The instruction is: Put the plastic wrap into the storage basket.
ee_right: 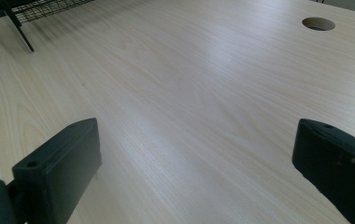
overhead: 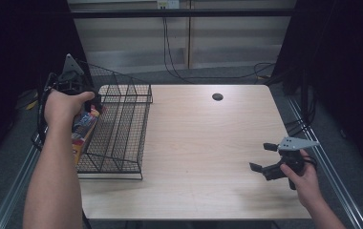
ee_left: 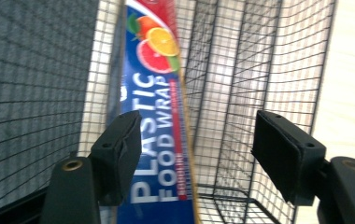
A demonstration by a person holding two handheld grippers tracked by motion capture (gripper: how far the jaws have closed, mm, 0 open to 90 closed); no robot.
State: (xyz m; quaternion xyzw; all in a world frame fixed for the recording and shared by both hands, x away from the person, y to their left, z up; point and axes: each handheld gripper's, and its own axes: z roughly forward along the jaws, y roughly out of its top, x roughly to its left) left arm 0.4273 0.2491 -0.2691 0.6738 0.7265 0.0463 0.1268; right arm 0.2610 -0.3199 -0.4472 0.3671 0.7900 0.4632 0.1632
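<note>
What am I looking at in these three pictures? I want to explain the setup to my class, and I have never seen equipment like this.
A person stands at a wooden table, holding a hand-operated two-jaw gripper in each hand. One picture looks down from above; the other two come from cameras riding on each gripper. A black wire basket sits on the table's left side. The left gripper is open, its jaws either side of a box of plastic food wrap in the basket. The right gripper is open over bare table.

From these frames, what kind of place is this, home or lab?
Likely a lab or data-collection bench, not a home: a bare wooden table with a cable hole, metal rails along its sides, dark curtains around it, and loose cables on the floor behind.
</note>
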